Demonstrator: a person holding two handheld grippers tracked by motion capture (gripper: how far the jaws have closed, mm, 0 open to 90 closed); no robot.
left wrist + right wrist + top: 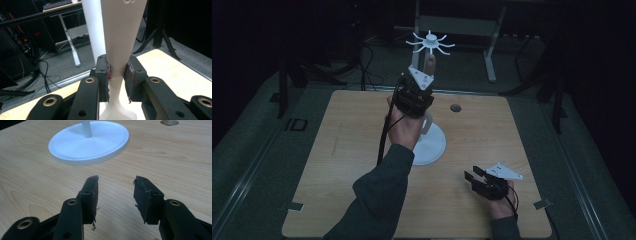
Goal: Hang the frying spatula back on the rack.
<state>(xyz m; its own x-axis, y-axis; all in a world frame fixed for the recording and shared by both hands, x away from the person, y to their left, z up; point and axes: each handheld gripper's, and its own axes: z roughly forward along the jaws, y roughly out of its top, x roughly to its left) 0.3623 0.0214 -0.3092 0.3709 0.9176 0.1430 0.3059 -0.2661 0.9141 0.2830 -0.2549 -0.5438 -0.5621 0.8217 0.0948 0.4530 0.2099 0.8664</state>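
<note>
the left gripper (117,75) is raised above the far middle of the wooden table (337,150), its two black jaws pressed against the narrow lower part of a pale, cream-coloured cone-shaped piece (122,30) that widens upward and flares into a small foot below the pads. in the high view the same left gripper (419,82), with a grey three-cornered plate on top and a black cable trailing down past the wrist, sits high beside a white stand's post (93,27), the tip of the pale piece poking up above it. the stand's top carries a ring of thin curved white arms (430,42); its round white base (430,145) rests on the table behind the person's left hand (404,130). the right gripper (116,195) lies low near the table's near right corner, jaws standing wide apart with nothing between them, pointing toward the round base (100,145). in the high view the right gripper (473,177) is well apart from the stand. a small round hole (455,108) sits in the tabletop near the far edge. the room beyond is dark.
</note>
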